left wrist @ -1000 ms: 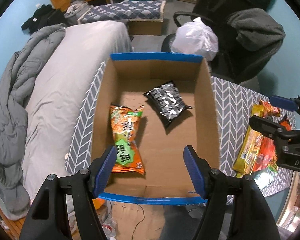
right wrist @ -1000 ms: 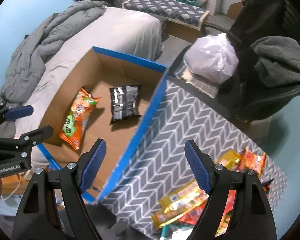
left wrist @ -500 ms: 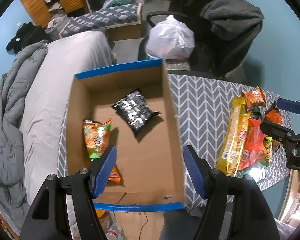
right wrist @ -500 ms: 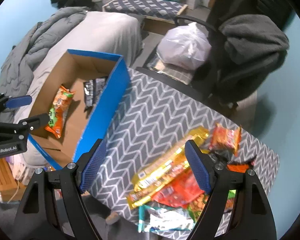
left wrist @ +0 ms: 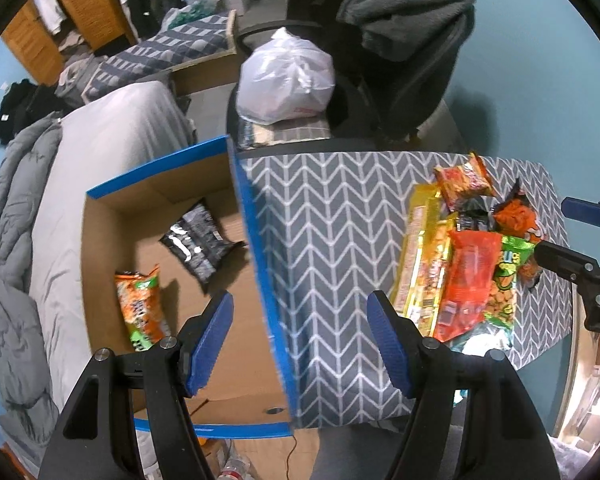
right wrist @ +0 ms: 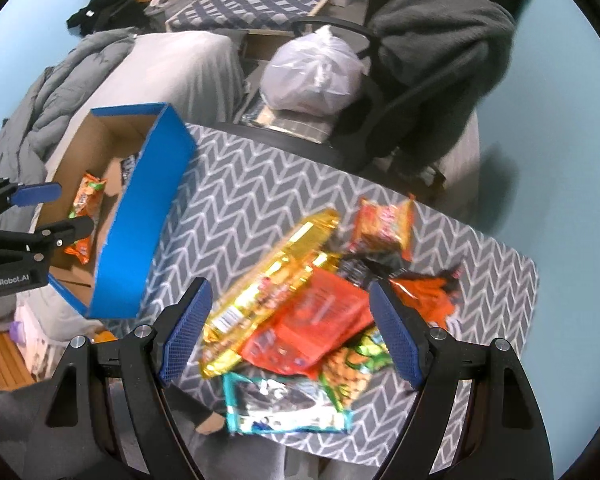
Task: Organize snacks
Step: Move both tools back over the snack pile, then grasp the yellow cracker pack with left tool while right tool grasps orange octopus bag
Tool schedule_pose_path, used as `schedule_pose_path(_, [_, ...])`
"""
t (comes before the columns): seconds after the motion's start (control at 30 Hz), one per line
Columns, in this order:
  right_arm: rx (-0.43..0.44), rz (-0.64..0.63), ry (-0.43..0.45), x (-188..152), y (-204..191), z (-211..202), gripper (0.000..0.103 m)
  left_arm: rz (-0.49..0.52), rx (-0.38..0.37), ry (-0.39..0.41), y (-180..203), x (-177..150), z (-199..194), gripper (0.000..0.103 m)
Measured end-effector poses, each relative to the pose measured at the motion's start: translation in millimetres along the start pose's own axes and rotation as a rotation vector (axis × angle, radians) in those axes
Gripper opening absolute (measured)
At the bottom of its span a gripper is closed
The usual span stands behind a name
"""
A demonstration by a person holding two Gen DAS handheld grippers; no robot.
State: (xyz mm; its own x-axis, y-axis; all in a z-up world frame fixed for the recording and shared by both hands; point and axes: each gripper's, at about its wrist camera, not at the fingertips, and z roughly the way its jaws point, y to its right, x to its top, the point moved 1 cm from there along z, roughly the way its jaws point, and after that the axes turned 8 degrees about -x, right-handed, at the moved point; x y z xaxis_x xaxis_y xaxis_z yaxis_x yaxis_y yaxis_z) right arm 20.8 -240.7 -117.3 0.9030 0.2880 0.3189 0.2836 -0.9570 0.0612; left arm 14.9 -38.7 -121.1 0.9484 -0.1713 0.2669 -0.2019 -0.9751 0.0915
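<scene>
Both grippers, left (left wrist: 300, 338) and right (right wrist: 290, 330), fingers spread empty, have swung from box (left wrist: 172, 280) toward snack pile (right wrist: 300, 312)

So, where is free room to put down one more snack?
Free: the cardboard box floor nearer than the black packet, and the chevron cloth between box and snack pile. The pile's end is crowded.

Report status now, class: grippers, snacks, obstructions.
Left gripper open, empty. Right gripper open, above the snack pile. Cardboard box holds two packets. Nothing blocking the pile.
</scene>
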Motion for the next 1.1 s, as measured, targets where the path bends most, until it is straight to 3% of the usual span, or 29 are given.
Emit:
schedule_pose_path(0.53, [-0.003,0.103,-0.025,-37,98,15,0.082,0.131,-0.048,-0.084,64,24,48,0.071])
schedule_pose_path(0.8, [0.012,0.126,-0.074,-59,144,48,0.085,0.164,-0.022,-0.128,79,27,80,0.071])
schedule_pose_path(1.1, [0.010,0.096,-0.137,-67,167,95,0.085,0.175,-0.002,-0.154,88,28,109,0.071])
